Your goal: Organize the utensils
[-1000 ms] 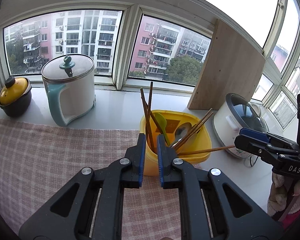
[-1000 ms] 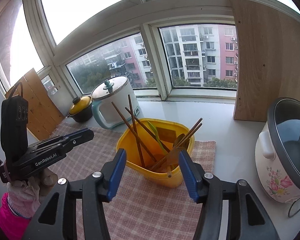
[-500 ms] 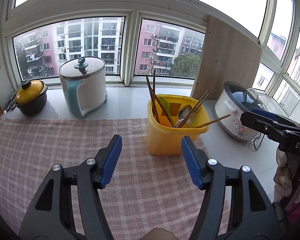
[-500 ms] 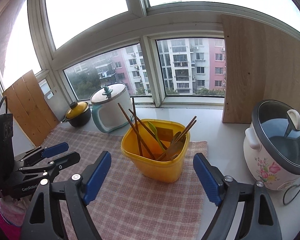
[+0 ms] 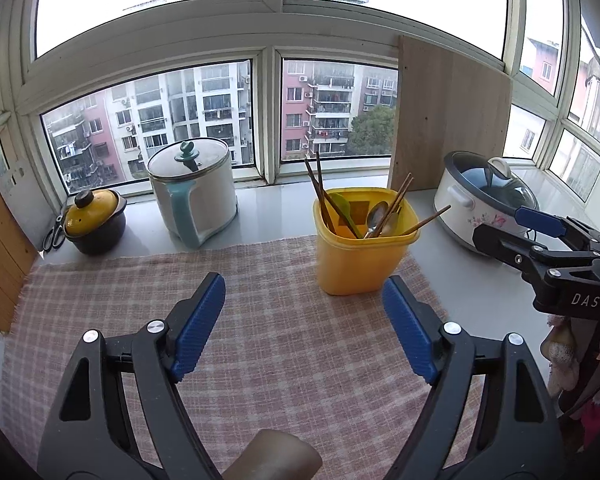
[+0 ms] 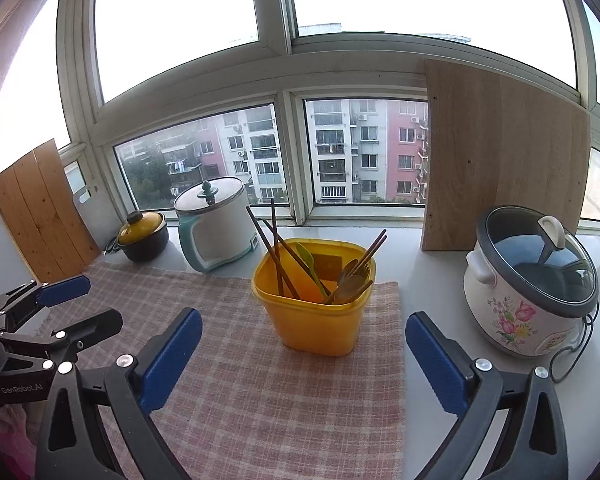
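A yellow plastic container (image 5: 360,264) (image 6: 320,324) stands on a pink checked cloth (image 5: 284,344) (image 6: 260,392). Brown chopsticks (image 5: 320,192) (image 6: 274,252), a green spoon (image 5: 342,208) (image 6: 310,260) and a metal spoon (image 5: 376,216) stick out of it. My left gripper (image 5: 304,320) hangs over the cloth in front of the container, jaws opening, nothing between them. My right gripper (image 6: 302,356) sits just in front of the container, jaws opening wide and empty. Each gripper also shows at the edge of the other's view, the right gripper (image 5: 540,240) and the left gripper (image 6: 60,308).
Along the windowsill stand a white electric kettle with a teal handle (image 5: 196,200) (image 6: 216,228), a small yellow-lidded pot (image 5: 94,220) (image 6: 142,236) and a floral rice cooker (image 5: 488,204) (image 6: 528,288). Wooden boards (image 5: 448,120) (image 6: 500,160) lean against the windows. Gloved hands hold both grippers.
Both grippers have pulled back from the yellow container and risen a little. The left jaws went from nearly shut to wide apart. The right jaws spread further.
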A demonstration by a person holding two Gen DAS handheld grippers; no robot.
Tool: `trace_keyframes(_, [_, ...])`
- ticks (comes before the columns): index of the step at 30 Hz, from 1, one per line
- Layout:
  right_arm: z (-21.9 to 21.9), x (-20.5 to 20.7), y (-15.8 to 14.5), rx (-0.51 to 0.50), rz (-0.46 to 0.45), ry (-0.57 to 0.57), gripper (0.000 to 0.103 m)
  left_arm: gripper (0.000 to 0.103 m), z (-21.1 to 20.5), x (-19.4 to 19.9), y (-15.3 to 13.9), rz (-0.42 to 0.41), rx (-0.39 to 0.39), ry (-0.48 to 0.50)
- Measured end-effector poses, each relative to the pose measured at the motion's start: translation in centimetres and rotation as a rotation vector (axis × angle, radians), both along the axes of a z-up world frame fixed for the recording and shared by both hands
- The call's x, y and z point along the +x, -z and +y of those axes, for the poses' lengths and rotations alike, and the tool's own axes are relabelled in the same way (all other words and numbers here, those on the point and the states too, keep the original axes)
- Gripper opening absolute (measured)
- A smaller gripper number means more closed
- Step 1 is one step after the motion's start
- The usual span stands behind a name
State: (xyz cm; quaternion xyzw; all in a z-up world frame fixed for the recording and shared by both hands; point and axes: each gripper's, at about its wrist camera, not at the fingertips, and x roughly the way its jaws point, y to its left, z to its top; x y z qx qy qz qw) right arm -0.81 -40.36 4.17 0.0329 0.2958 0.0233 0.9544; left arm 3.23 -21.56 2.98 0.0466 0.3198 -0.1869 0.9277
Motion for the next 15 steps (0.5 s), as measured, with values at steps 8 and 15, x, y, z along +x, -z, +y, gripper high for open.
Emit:
trace_keyframes(8, [1.0, -1.2, 0.1, -0.004, -0.022, 0.053, 0.103, 0.102, 0.7, -0.8, -0.3, -0.047, 0.028, -0.024])
trace_keyframes(15, [0.8, -1.3, 0.3, -0.006, -0.031, 0.08, 0.103, 0.102, 0.2, -0.3, 0.6, -0.026, 0.037, -0.011])
